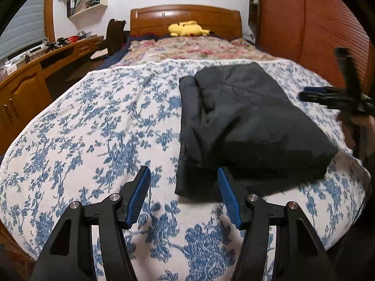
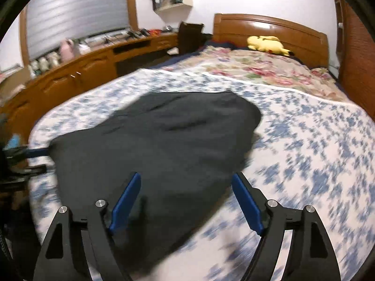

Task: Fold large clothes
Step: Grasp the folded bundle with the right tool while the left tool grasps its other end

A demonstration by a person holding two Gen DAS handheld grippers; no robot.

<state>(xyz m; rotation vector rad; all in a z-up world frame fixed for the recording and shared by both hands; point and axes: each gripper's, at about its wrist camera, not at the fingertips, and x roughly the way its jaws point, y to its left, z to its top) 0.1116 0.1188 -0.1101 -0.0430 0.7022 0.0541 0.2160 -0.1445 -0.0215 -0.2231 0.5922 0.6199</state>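
A dark grey garment (image 1: 246,121) (image 2: 164,145) lies folded into a thick block on the blue-flowered bedspread (image 1: 105,128) (image 2: 316,152). My left gripper (image 1: 182,171) stands open at the garment's near left corner. The cloth's edge lies between its blue pads (image 1: 138,201), which do not press on it. My right gripper (image 2: 186,175) is open just above the garment's near right part, with nothing pinched. It also shows blurred at the right edge of the left wrist view, right gripper (image 1: 320,72). The left gripper (image 2: 44,160) shows at the garment's left side in the right wrist view.
A pink-flowered quilt (image 1: 187,46) covers the bed's far part, with a yellow plush toy (image 1: 187,28) (image 2: 267,43) by the wooden headboard (image 1: 185,15). A long wooden desk with cabinets (image 1: 23,89) (image 2: 82,75) runs along the left. A wooden wardrobe (image 1: 304,23) stands on the right.
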